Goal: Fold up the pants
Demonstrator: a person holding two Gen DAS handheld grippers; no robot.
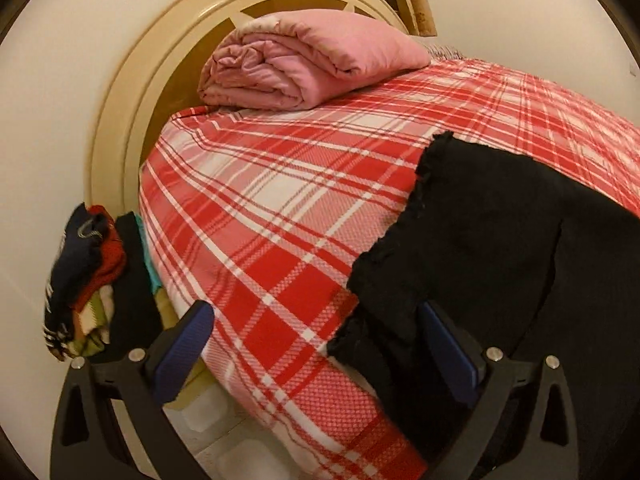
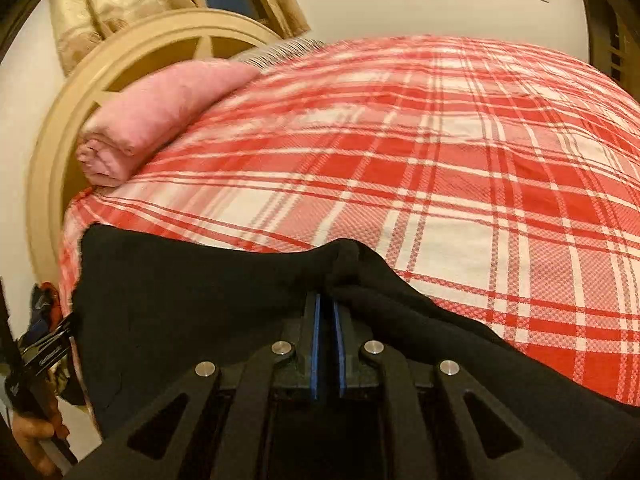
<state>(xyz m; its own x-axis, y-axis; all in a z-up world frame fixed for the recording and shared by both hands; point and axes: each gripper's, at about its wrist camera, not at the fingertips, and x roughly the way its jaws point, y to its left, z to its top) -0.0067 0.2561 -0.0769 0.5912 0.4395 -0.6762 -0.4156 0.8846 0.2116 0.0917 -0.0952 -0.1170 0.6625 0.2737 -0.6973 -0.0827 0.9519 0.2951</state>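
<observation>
Black pants (image 1: 500, 248) lie on the red-and-white plaid bed cover (image 1: 260, 208), their frayed hem toward the bed's left side. My left gripper (image 1: 316, 344) is open at the bed's near left corner. Its right finger (image 1: 448, 344) rests against the pants' hem and its left finger (image 1: 184, 344) hangs past the mattress edge. In the right wrist view the pants (image 2: 192, 288) spread across the near edge of the cover (image 2: 440, 168). My right gripper (image 2: 327, 300) is shut on a bunched ridge of the black cloth.
A folded pink blanket (image 1: 304, 64) sits at the head of the bed against the cream headboard (image 1: 120, 128). A pile of coloured clothes (image 1: 88, 272) lies beside the bed on the left. A hand (image 2: 32, 436) holding the left gripper shows at the right view's left edge.
</observation>
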